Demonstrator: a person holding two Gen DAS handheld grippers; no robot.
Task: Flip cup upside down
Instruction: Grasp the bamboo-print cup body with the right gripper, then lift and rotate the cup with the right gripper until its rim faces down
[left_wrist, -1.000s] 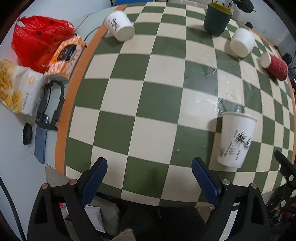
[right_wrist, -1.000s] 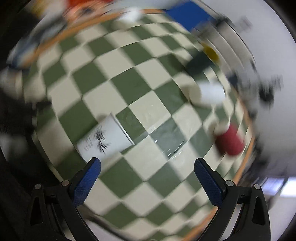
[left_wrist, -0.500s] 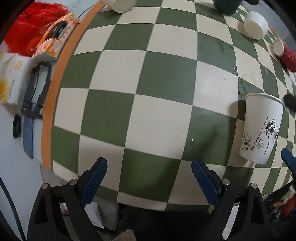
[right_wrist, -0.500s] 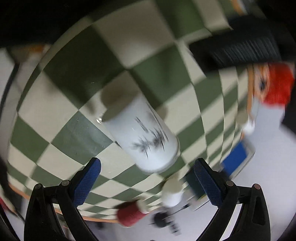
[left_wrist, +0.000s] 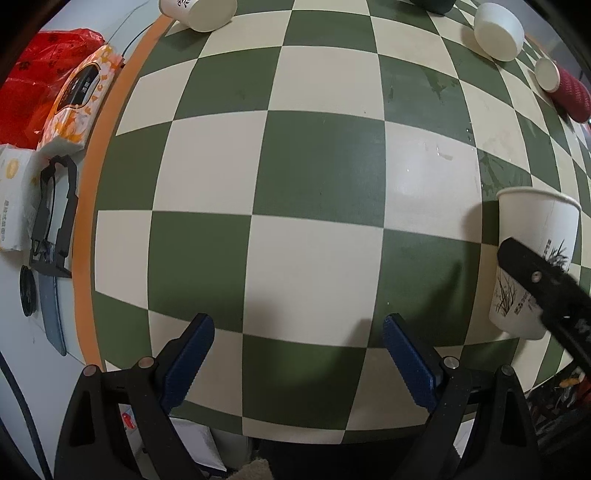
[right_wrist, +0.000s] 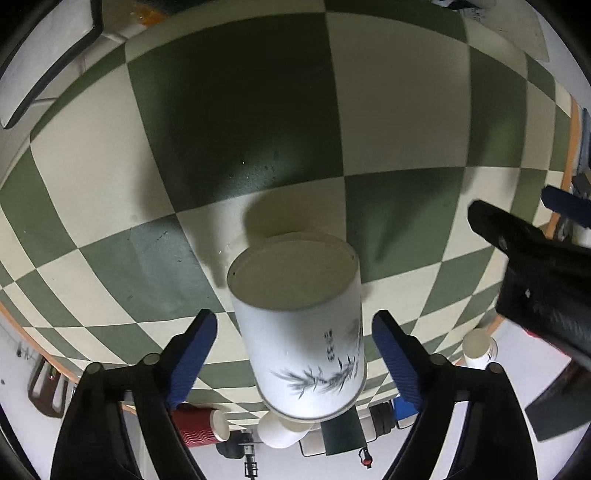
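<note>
A big bench (left_wrist: 317, 177) with green and cream squares fills both views, with an orange edge on its left side. Off that edge lie a red bag (left_wrist: 26, 85) and an orange tissue pack (left_wrist: 79, 99). At the far side sit other cups: a white one on its side (left_wrist: 199, 13), a white bowl-like cup (left_wrist: 498, 31) and a red ribbed cup (left_wrist: 565, 92). The paper cup with the plant drawing (left_wrist: 532, 266) stands on the bench with its open mouth up, near the front right corner. The right tongs (right_wrist: 295, 354) are turned over, so in their view the cup (right_wrist: 303, 332) looks upside down, bottom end toward the squares. The cup sits right between the two blue pads, and its long side runs along the fingers. The right tongs are open wide, with a small gap on each side of the cup, so I think they are not squeezing it yet. The left tongs (left_wrist: 295, 354) are open wide too and hold nothing; the cup is off to their right. The right hand is much nearer, so it should close and then turn the cup over.
</note>
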